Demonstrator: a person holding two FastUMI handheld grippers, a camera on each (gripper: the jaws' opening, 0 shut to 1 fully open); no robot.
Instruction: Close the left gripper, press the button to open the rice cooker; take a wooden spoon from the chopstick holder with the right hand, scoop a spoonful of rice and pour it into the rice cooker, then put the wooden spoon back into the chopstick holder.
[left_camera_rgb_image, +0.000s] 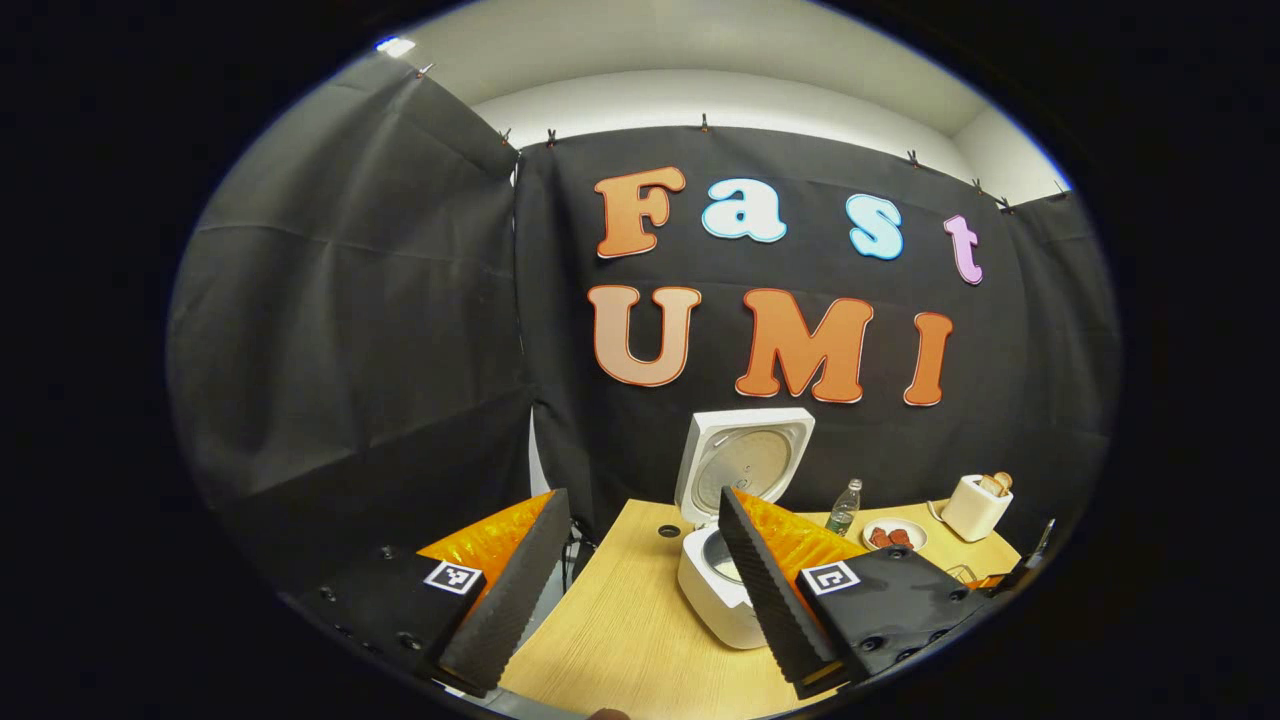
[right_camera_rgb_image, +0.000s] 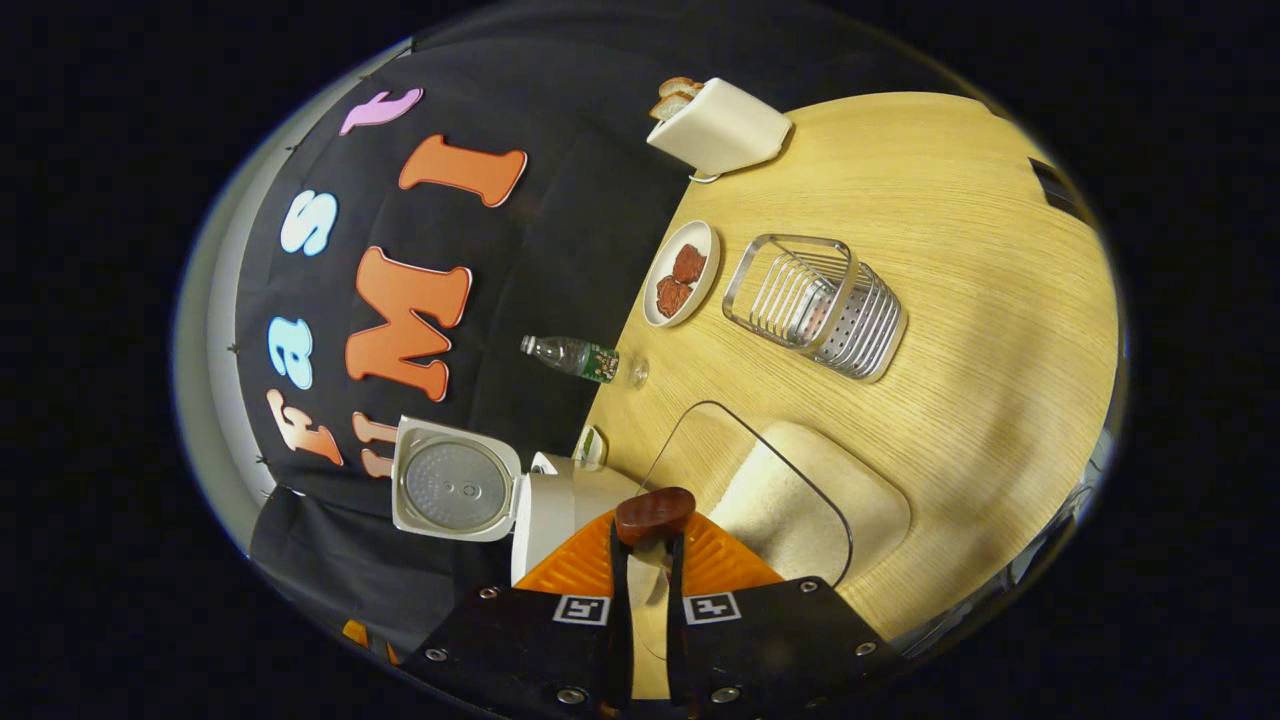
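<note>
Your right gripper (right_camera_rgb_image: 648, 560) jaws are clenched on the spoon (right_camera_rgb_image: 654, 514), by the rice tray (right_camera_rgb_image: 800, 500). Left gripper (left_camera_rgb_image: 640, 570) jaws released. Cooker (left_camera_rgb_image: 722, 590) lid up. Risk: tilt the spoon while crossing and rice spills onto the worktop (right_camera_rgb_image: 960, 250).

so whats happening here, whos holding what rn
A person is working a pair of handheld tongs at a wooden table. The right tongs are shut on a wooden spoon, held between the rice cooker and a clear container of rice. The cooker's lid already stands open. The left tongs are open and hold nothing, with the cooker in front of them. The metal chopstick holder farther back has no spoon in it.
</note>
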